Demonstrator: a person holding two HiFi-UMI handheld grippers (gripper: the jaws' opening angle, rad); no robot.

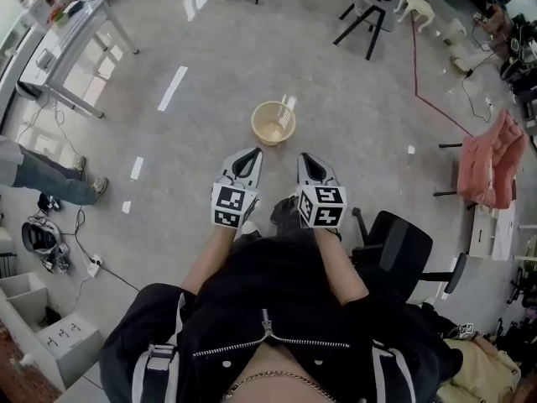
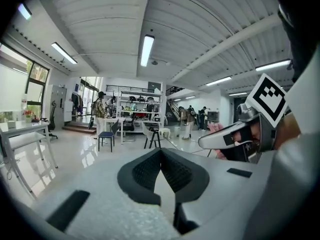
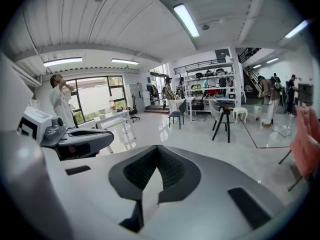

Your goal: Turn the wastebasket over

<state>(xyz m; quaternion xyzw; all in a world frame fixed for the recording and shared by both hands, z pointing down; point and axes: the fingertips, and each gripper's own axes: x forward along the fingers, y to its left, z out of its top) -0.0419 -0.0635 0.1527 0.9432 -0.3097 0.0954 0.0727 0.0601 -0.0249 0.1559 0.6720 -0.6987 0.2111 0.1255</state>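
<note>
The wastebasket, a small beige bin, stands on the grey floor with its open mouth up, a short way ahead of both grippers. My left gripper and right gripper are held side by side in front of my body, above the floor and short of the basket. Both are shut with nothing between the jaws. In the left gripper view the shut left gripper points out into the room, with the right gripper beside it. The right gripper view shows the shut right gripper and the left gripper. Neither gripper view shows the basket.
A black office chair stands close at my right, a pink padded chair farther right. A table is at the upper left, stools at the top. A person's legs and cables lie at the left, white boxes at the lower left.
</note>
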